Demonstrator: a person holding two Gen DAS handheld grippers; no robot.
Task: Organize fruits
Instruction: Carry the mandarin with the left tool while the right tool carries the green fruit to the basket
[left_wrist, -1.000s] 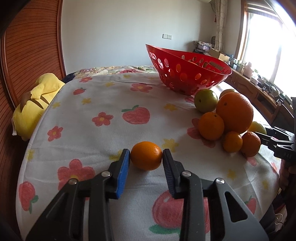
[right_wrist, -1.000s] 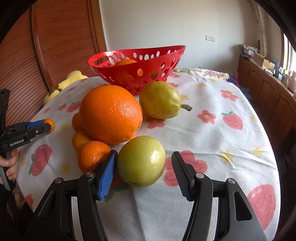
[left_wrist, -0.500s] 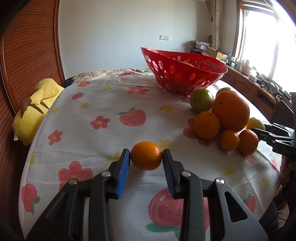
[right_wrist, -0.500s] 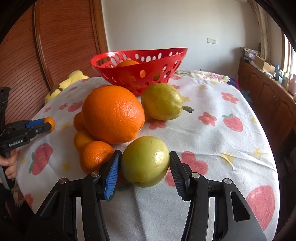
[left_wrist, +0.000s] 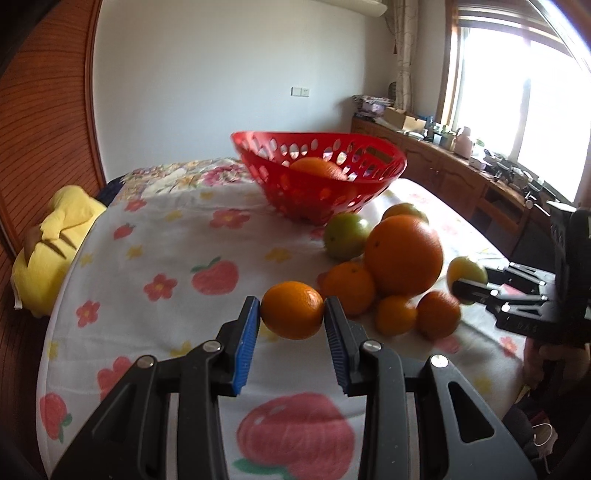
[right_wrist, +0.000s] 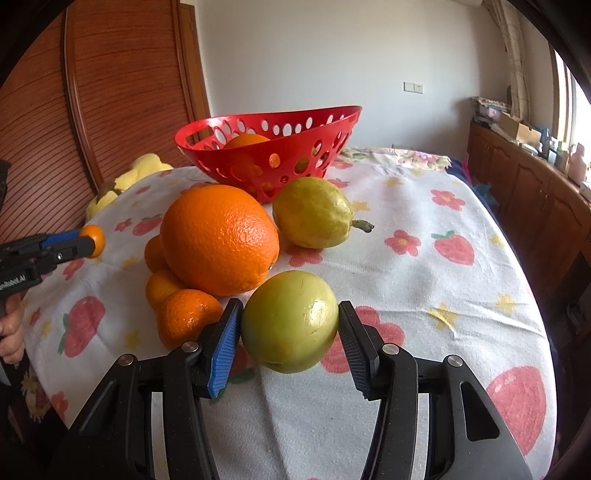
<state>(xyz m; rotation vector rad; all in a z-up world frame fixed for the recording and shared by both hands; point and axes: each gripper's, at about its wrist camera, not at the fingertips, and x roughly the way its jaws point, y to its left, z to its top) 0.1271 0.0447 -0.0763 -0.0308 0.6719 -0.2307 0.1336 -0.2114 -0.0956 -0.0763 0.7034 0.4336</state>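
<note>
Right, left to right. Yellow plush toy sits at the far left edge of the bed, against the wooden wall panel; well apart from the fruit.

Left claw is clamped on a small orange, both pads touching it, and the fruit looks clear of the flowered sheet. Nothing stands between it and the red basket further back; the fruit pile is just to its right.

Basket holds 1 orange that I can see; its holed wall hides the rest.

Pile near the basket: 1 big orange, 3 small oranges packed against it — one, another, a third — and 1 green round fruit behind. 1 yellow-green pear lies beside the big orange on the basket side, stem pointing right.

Right claw grips a green apple-like fruit, pads pressed on both its sides; the nearest small orange is just beside the blue pad.

Wooden cabinets with clutter run along the right wall, under the window.
</note>
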